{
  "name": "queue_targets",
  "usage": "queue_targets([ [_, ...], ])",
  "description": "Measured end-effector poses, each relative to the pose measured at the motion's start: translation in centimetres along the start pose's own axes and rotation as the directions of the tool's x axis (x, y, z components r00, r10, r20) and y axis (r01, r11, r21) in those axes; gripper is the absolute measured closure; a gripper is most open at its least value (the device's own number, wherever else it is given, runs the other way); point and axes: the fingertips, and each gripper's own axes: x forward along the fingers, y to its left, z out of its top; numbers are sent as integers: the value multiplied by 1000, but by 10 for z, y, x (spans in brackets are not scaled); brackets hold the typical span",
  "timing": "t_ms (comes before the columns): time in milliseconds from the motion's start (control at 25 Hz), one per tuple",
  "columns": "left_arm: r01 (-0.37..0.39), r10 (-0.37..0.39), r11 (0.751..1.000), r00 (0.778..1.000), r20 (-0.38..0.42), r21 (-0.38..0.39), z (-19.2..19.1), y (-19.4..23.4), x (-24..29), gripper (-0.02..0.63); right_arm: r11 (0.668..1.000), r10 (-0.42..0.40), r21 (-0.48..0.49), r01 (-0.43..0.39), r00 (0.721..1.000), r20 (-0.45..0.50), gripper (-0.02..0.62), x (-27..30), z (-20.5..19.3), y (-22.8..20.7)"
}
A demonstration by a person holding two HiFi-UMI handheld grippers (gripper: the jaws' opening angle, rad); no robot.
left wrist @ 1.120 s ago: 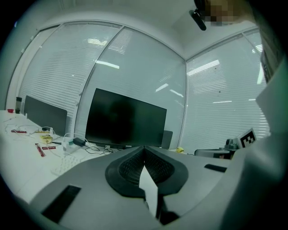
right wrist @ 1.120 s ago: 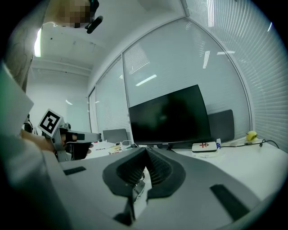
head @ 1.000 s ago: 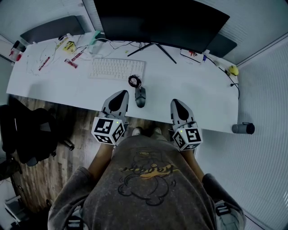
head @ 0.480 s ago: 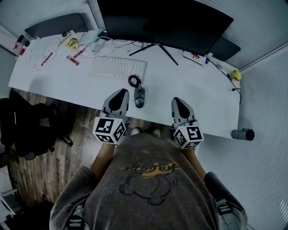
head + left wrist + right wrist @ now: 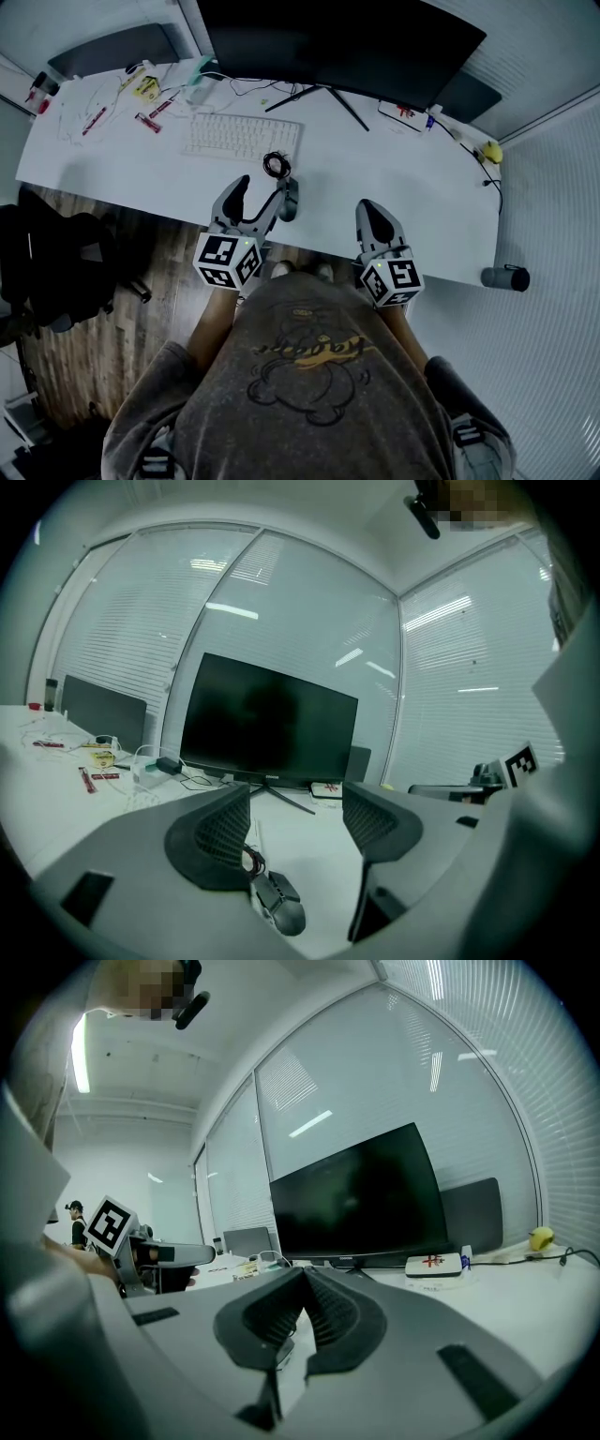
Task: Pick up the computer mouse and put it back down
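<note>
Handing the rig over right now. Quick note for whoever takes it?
Left gripper: jaws opening, nothing gripped. The computer mouse lies on the desk and shows low in the gap between them.
Right gripper: shut, empty, at the desk's near edge.
Done: left gripper brought up to the mouse.
Left: close on it, lift, set it back down.

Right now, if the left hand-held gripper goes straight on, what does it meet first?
Probably the dark grey computer mouse on the white desk, low and just ahead of the left hand-held gripper, whose jaws are opening with nothing between the pads yet; depth is unclear.
</note>
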Motion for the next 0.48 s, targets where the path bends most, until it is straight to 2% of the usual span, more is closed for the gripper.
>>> queue_targets([
  [480, -51, 51, 999, 987, -151, 6, -55, 17, 35, 253, 1000, -7, 17, 8, 1000, -17, 588, -2, -6, -10],
])
